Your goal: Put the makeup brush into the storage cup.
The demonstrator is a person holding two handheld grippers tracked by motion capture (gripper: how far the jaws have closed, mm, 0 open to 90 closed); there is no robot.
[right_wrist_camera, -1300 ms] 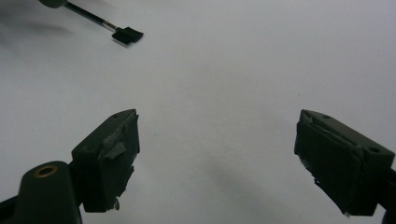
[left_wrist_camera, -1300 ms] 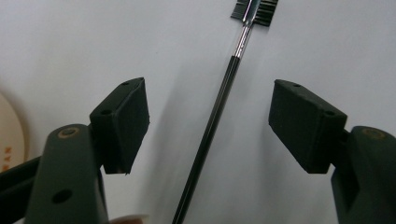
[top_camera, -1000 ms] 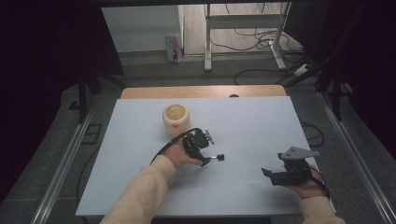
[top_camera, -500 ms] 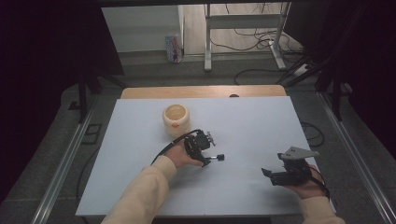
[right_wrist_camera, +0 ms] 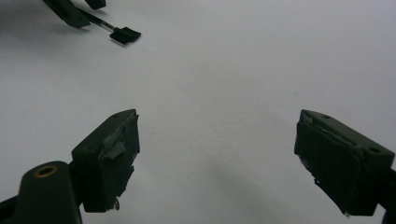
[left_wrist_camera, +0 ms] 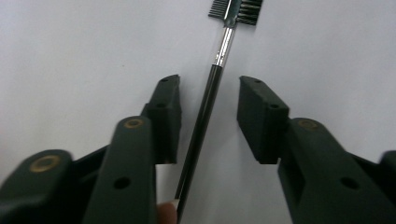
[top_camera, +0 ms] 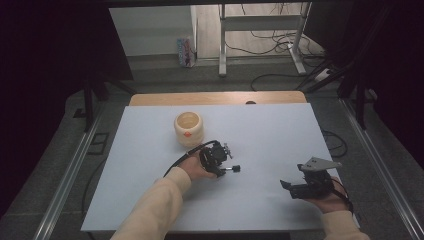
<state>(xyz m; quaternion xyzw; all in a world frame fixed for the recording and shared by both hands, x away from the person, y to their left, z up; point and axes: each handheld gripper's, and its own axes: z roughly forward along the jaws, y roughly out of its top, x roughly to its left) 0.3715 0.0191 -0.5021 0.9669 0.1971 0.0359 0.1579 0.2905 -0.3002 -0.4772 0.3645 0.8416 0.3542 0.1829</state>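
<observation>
The left gripper sits low over the middle of the white table, and a small brush lies flat on the tabletop between its two black jaws. Seen from the left gripper view, the brush has a thin black handle, a short silver collar and a dark head with a comb on one side and bristles on the other; the handle runs up the gap at a slight slant, closer to the jaw on the left of that view. The jaws have just been closing in on it, yet white table shows on both sides of the handle, so neither pad presses on it and the brush is not gripped. From the high view the brush's head pokes out beyond the gripper toward the table's right. A cream-coloured round pot stands farther back and a little to the left, near the gripper but apart from it. The right gripper is held by the person's hand near the front right of the table, well apart from the brush; its jaws stand wide with only bare tabletop between them, holding nothing.
</observation>
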